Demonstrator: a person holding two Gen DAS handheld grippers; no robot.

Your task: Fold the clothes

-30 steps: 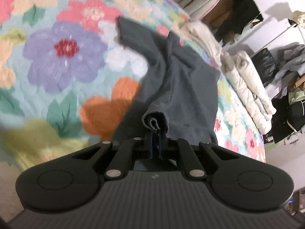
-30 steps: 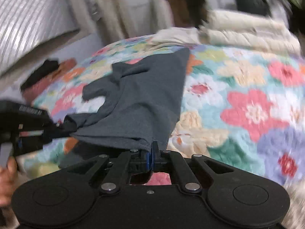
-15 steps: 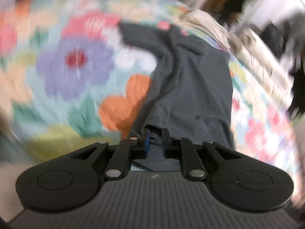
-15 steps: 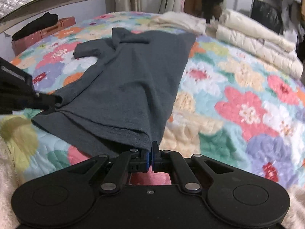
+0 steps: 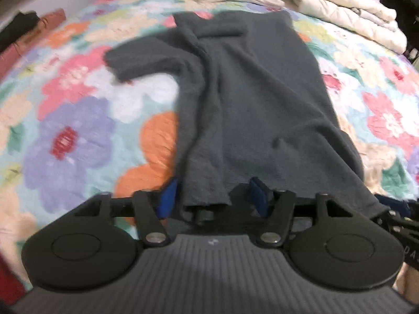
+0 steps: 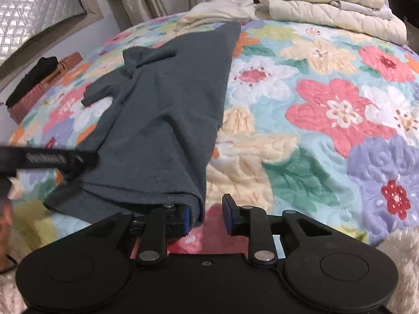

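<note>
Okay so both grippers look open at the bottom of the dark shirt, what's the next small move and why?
Probably draw both grippers back off the hem. The left gripper and right gripper are open, and the dark shirt lies lengthwise on the floral quilt, one sleeve still out to the side for the next fold.

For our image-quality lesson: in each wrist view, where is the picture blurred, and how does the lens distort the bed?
Left wrist view: soft all over, the dark grey shirt and the floral quilt smeared; the bed bulges like a dome. Right wrist view: sharper, the quilt's stitching crisp, but the left gripper at the left edge is streaked; the bed curves away towards the folded cream bedding.
</note>
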